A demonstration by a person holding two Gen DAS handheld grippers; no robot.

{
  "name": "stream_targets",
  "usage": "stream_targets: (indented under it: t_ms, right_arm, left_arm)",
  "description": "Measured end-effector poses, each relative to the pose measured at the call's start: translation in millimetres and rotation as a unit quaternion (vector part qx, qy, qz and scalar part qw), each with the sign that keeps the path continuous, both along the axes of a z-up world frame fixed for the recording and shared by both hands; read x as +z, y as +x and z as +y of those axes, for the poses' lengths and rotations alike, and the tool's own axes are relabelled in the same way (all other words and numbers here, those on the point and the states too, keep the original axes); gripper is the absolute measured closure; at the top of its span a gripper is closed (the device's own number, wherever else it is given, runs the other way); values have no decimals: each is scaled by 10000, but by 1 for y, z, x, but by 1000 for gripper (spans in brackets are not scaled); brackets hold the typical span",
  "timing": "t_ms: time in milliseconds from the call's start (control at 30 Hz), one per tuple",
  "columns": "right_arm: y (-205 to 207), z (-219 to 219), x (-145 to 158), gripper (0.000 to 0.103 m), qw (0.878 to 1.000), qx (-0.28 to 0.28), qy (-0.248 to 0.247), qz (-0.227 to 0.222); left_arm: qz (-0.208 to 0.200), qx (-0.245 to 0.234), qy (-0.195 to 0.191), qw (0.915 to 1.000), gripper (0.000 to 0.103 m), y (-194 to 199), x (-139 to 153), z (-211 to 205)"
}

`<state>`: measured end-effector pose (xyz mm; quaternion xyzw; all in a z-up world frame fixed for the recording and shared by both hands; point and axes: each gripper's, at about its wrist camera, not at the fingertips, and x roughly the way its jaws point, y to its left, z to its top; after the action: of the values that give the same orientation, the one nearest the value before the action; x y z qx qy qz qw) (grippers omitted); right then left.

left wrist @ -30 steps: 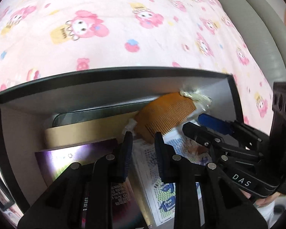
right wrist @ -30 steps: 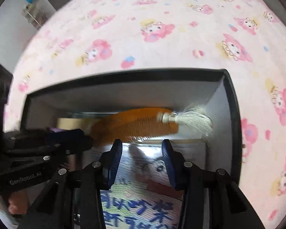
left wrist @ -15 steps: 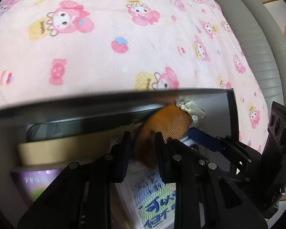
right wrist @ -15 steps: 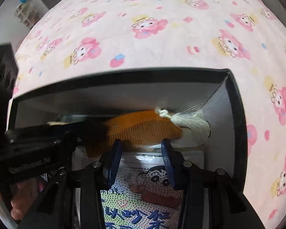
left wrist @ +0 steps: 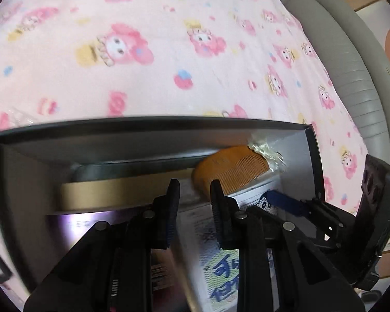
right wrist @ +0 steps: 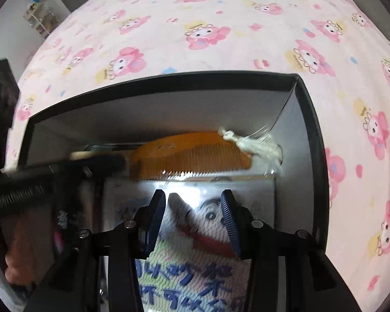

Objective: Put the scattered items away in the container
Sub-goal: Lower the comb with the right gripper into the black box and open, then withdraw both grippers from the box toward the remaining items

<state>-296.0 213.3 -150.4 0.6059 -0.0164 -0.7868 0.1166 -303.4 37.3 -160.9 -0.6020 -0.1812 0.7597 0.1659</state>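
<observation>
The wooden comb lies inside the black box, along its far wall toward the right, with a pale tassel at its right end near the far right corner. I see it resting on a stack of flat things whose far edges it covers, so I cannot make out what lies under it. Nearer to me sits a glossy cartoon-printed packet; glare washes out its top edge and its lower part is cut off by the frame. At the left of the box a tan flat item and a shiny purple one are half hidden by my tools, and both are blurred.

My right tongs hover over the packet, just near of the comb, jaws opening with nothing between them. My left tongs stand narrow and empty, their right tip just at the comb's left end; I cannot tell whether it touches. The box sits on a bed with a pink cartoon-print sheet.
</observation>
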Motion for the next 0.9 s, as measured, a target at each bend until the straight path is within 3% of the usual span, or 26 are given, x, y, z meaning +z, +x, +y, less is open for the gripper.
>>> stream_targets:
  t_ms: [133, 400, 467, 600, 733, 900]
  right_arm:
    - [4, -5, -3, 63, 9999, -61, 143, -30]
    - [7, -5, -2, 61, 9998, -153, 97, -39]
    - [6, -5, -3, 61, 9998, -132, 138, 52]
    - [6, -6, -1, 61, 9995, -174, 195, 156]
    - [18, -10, 14, 61, 9978, -169, 551, 321]
    - [65, 0, 52, 53, 9941, -525, 444, 838]
  left_arm:
    - [-369, -116, 245, 9990, 80, -2, -20, 6]
    - [-317, -414, 586, 9969, 79, -17, -27, 31]
    - [-229, -364, 482, 9979, 78, -14, -22, 29]
    - [168, -265, 12, 9995, 73, 3, 4, 18]
    - [747, -150, 179, 9969, 52, 29, 39, 5]
    - [1336, -192, -155, 9907, 51, 65, 74, 14]
